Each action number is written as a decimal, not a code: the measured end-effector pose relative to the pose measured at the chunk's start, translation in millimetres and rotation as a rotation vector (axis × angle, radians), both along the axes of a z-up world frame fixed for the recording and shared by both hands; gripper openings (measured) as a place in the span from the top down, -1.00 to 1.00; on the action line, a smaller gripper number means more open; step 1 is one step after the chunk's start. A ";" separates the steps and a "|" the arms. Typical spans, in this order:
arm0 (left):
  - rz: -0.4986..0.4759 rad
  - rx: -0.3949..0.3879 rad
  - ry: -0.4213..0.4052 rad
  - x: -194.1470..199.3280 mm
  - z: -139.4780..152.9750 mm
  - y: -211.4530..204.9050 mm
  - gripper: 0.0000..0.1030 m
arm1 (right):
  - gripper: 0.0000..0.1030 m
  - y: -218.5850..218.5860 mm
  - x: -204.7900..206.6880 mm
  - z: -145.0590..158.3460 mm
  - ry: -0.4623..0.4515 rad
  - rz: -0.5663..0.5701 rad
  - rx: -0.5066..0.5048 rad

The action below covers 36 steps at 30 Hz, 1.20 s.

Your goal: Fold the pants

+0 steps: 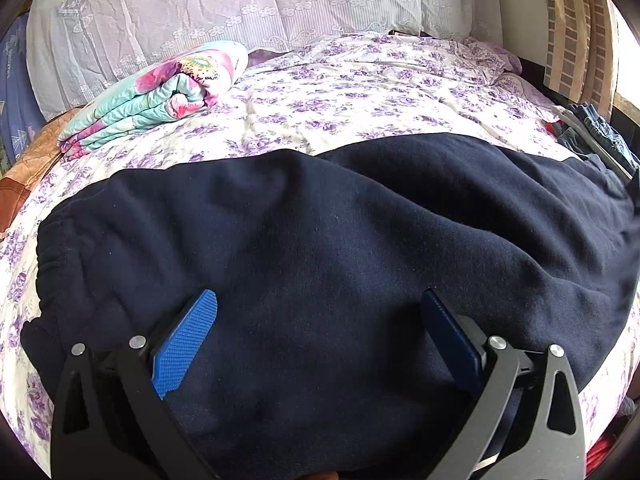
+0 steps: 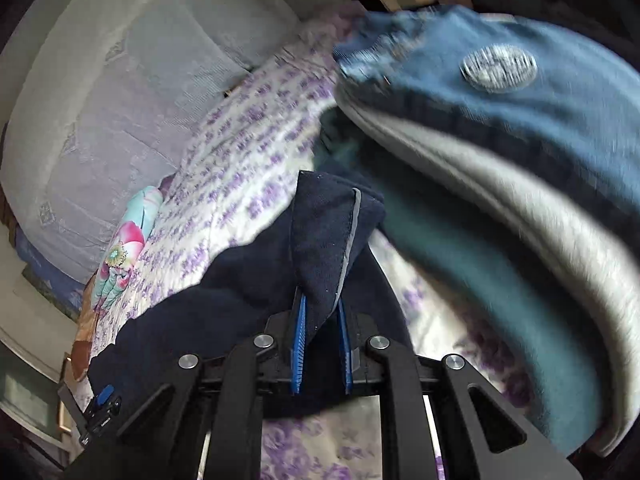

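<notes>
The dark navy fleece pants [image 1: 320,248] are spread on the purple-flowered bedsheet [image 1: 360,92]. The left gripper [image 1: 320,320] is held released above them; one hem is clenched by the right gripper [image 2: 322,320].

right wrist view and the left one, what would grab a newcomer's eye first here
The dark navy pants sprawl across the purple-flowered bedsheet, with the left gripper open just over them. In the right wrist view, the right gripper pinches a fold of the pants, while blurred blue jeans loom at upper right.
</notes>
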<state>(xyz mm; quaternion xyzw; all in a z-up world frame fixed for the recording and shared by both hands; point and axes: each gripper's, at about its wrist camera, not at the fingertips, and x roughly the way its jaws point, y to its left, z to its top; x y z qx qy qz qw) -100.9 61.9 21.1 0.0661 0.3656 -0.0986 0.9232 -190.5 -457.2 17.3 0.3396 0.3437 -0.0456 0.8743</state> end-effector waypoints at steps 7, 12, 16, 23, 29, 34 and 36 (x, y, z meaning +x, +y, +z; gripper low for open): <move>0.000 -0.001 0.000 0.0 -0.1 -0.1 -0.92 | 0.23 -5.9 -22.0 13.7 -0.085 -0.028 0.042; 0.001 -0.001 0.001 -0.5 -0.2 -0.6 -0.92 | 0.13 -9.7 -11.4 -5.9 -0.041 -0.011 0.078; -0.009 -0.017 0.013 -0.9 1.1 2.3 -0.92 | 0.66 -12.6 -8.2 -10.4 -0.052 0.001 0.044; -0.040 -0.220 0.039 -0.2 9.0 34.1 -0.92 | 0.29 -9.1 -44.5 19.8 -0.017 -0.124 -0.254; -0.023 -0.337 0.035 -6.9 13.8 55.7 -0.92 | 0.18 78.9 -25.7 54.1 -0.181 0.058 -0.500; 0.014 -0.252 0.015 -19.8 14.5 54.2 -0.92 | -0.15 173.5 21.8 4.6 -0.047 0.450 -0.635; 0.015 -0.225 0.003 -27.1 15.2 56.2 -0.92 | -0.16 184.6 24.4 -17.0 0.018 0.516 -0.698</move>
